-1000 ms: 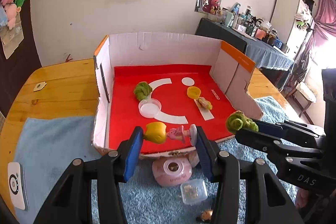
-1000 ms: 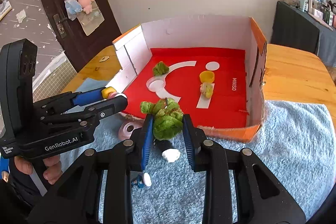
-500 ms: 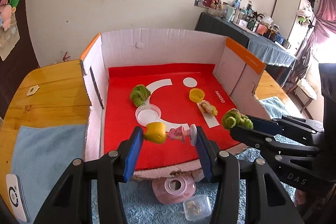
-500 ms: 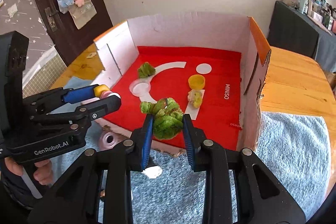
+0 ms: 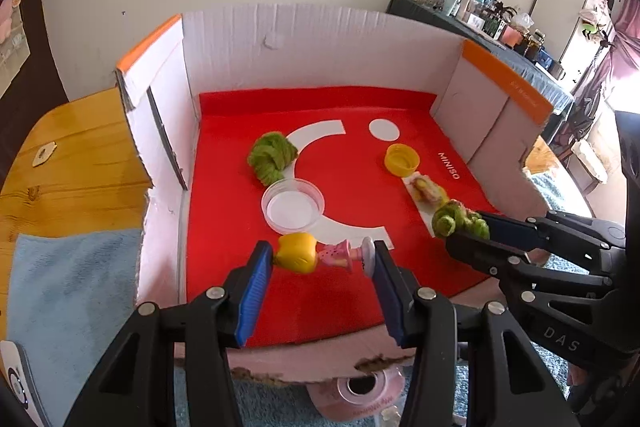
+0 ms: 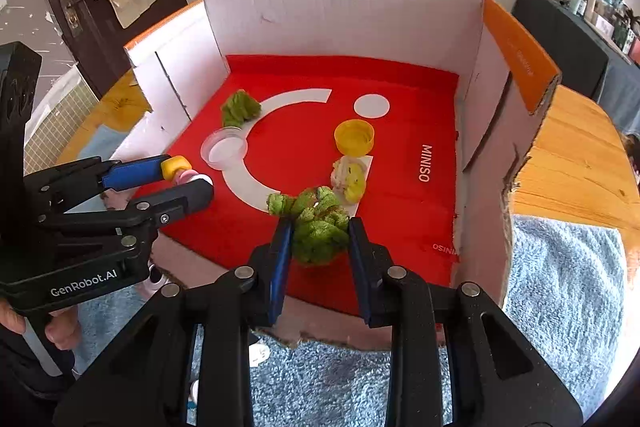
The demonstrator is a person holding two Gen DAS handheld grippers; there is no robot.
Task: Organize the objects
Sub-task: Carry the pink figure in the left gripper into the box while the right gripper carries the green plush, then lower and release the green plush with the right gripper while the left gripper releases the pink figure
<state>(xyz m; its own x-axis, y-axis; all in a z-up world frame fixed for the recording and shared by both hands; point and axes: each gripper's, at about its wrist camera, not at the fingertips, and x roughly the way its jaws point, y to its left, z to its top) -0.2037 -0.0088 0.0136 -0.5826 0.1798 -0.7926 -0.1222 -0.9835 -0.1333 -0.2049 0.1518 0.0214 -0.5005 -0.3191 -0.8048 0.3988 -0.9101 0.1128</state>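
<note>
My left gripper [image 5: 322, 259] is shut on a small doll figure [image 5: 316, 257] with a yellow head, pink dress and white base, held sideways over the front of the red-floored cardboard box [image 5: 320, 39]. My right gripper [image 6: 320, 231] is shut on a fuzzy green scrunchie [image 6: 318, 223], also above the box's front part. Each gripper shows in the other's view: the right gripper [image 5: 464, 227] and the left gripper [image 6: 188, 175]. Inside the box lie another green scrunchie [image 5: 272, 157], a clear round lid [image 5: 293, 205], a yellow cap [image 5: 402, 159] and a small yellow-white toy [image 5: 428, 189].
The box stands on a wooden table [image 5: 76, 155] with a blue fluffy mat [image 6: 560, 287] in front. A pink round case [image 5: 360, 393] lies on the mat under the box's torn front edge. A person's hand [image 6: 60, 331] holds the left gripper.
Both grippers have moved forward and down, from over the mat to over the box's red floor, each still holding its object. The pink case has slid toward the bottom of the left view.
</note>
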